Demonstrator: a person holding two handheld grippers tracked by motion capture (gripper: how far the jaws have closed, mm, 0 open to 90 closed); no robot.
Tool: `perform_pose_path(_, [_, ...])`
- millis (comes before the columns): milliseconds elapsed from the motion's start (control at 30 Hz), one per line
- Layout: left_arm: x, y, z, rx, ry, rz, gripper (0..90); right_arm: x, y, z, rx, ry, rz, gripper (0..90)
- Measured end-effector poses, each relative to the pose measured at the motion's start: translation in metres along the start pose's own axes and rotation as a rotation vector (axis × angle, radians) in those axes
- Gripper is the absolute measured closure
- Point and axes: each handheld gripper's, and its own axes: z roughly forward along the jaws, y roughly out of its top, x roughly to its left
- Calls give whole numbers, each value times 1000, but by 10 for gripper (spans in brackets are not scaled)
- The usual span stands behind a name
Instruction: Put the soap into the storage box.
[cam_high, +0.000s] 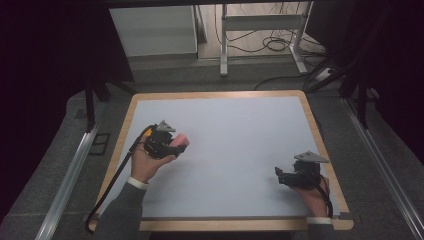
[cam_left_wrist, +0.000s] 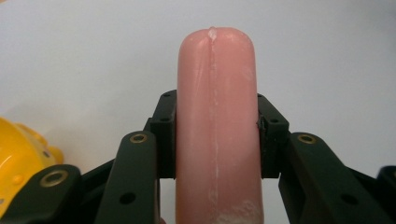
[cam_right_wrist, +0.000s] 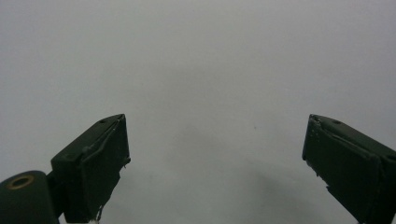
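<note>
left gripper (cam_high: 176, 148) sat over table's (cam_high: 235, 125) left part | sausage (cam_left_wrist: 215, 116) lay between its fingers (cam_left_wrist: 166, 135), tip forward | right gripper (cam_right_wrist: 215, 158) sat near right front corner | grippers well apart

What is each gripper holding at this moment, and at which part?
The left gripper clamps a pink sausage across its middle, round end sticking out. The right gripper is open, holding nothing.

Smooth, waxy-looking pink sausage (cam_left_wrist: 215, 116); matt grey mat (cam_high: 240, 150), perhaps wood-rimmed.
</note>
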Motion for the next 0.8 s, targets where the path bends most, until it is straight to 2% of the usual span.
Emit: perform_pose_path(800, [20, -7, -15, -19, 33, -44, 601, 2, 0, 1, 4, -2, -9, 70])
